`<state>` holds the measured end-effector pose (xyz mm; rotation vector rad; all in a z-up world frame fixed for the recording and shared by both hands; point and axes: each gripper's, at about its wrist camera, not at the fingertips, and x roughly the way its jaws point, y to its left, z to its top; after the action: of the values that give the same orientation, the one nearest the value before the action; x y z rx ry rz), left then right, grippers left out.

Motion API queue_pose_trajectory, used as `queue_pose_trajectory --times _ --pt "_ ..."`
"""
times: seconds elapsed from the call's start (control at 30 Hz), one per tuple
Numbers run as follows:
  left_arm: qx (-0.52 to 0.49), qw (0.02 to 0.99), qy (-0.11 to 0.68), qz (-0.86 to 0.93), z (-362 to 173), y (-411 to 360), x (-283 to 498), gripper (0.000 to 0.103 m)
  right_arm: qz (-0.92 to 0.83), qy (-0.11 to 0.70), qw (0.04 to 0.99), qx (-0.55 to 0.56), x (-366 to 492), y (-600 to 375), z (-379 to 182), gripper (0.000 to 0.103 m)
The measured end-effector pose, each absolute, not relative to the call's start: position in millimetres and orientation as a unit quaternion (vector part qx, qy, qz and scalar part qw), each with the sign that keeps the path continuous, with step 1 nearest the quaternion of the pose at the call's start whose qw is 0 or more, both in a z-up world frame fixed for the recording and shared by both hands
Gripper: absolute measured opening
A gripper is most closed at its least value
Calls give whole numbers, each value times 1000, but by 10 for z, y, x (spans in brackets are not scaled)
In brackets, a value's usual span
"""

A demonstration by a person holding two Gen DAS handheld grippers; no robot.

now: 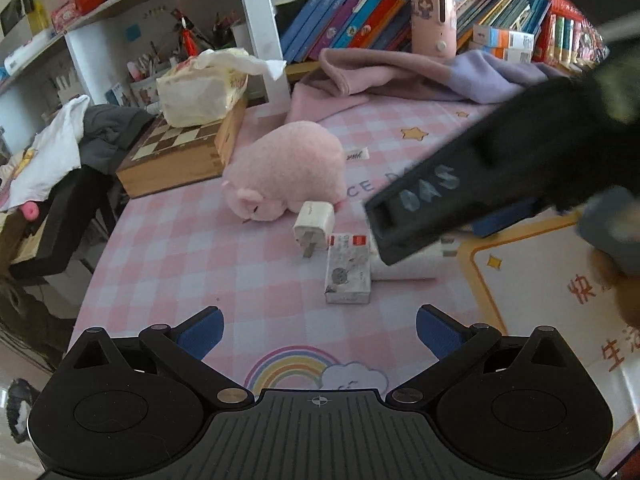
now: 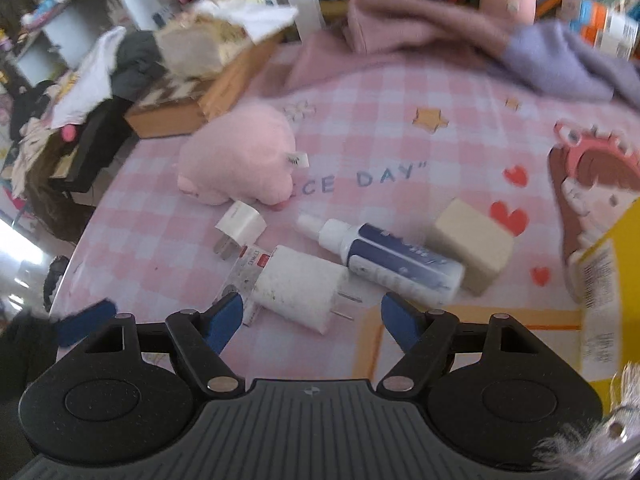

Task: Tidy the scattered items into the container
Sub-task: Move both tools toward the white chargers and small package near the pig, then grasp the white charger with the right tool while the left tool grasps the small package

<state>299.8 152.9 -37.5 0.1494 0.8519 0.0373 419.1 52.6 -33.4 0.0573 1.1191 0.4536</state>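
Plush (image 2: 240,152) crowds chargers (image 2: 298,286); tongs (image 2: 312,320) agape

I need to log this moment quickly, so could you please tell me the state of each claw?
Left claw: open, holding nothing, above the small box.
Right claw: open, holding nothing, just short of the white charger.

Soft, even daylight, perhaps from the left; fisheye-bent edges, right wrist view motion-blurred throughout.
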Motion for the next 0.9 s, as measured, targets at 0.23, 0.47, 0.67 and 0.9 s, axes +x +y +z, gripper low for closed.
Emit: queue_pose_trajectory --times 0.23,0.47,0.67,0.9 --pt "63 906 417 33 -385 1648 2988 103 194 536 821 11 4304 722 -501 74" --pt "53 911 408 18 -391 1654 3113 103 182 534 825 5 4263 541 -503 69" --pt "61 913 404 -8 -494 1564 3333 102 157 546 823 17 4212 197 -497 69" --pt "79 904 420 -30 -644 1472 3591 72 143 543 827 23 4177 -1 -488 69"
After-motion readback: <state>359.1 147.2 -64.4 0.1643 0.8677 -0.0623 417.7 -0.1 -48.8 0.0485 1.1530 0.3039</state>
